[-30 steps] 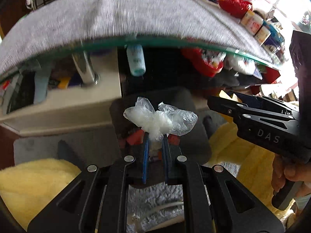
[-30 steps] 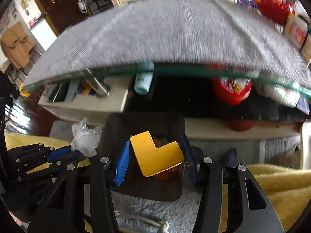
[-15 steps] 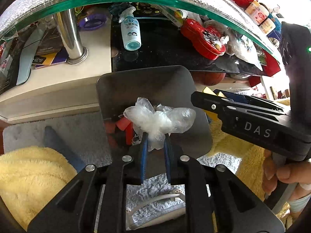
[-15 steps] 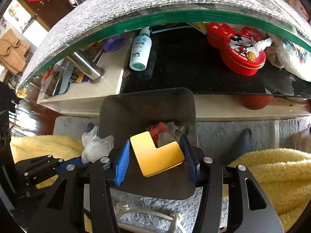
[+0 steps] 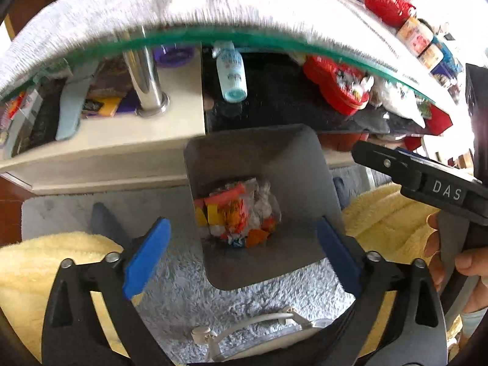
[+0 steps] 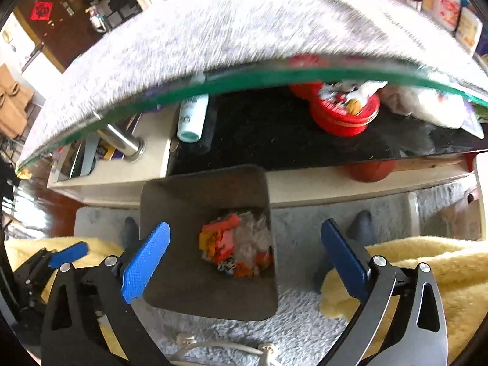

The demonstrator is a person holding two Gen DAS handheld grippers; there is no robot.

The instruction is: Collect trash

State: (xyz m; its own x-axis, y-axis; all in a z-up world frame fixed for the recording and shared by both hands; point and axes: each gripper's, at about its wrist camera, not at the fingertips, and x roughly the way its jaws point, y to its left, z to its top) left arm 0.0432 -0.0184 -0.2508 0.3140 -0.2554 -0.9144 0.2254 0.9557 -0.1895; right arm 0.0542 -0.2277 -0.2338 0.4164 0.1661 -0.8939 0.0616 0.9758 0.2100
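Observation:
A dark square trash bin stands on the grey rug below the glass table. It holds a heap of trash: red and orange wrappers, yellow pieces and crumpled clear plastic. The bin also shows in the right wrist view with the same trash heap. My left gripper is open and empty above the bin. My right gripper is open and empty above the bin too. In the left wrist view the right gripper's body shows at the right, held by a hand.
A glass table edge with a grey cloth on top hangs over the bin. On the shelf under it are a pale blue bottle, a red tin and a chrome table leg. Yellow fleece lies on both sides. A white cable lies on the rug.
Both grippers have opened. The crumpled clear plastic left the left gripper and the yellow L-shaped piece left the right one; both now lie in the bin. Both cameras have tilted up a little.

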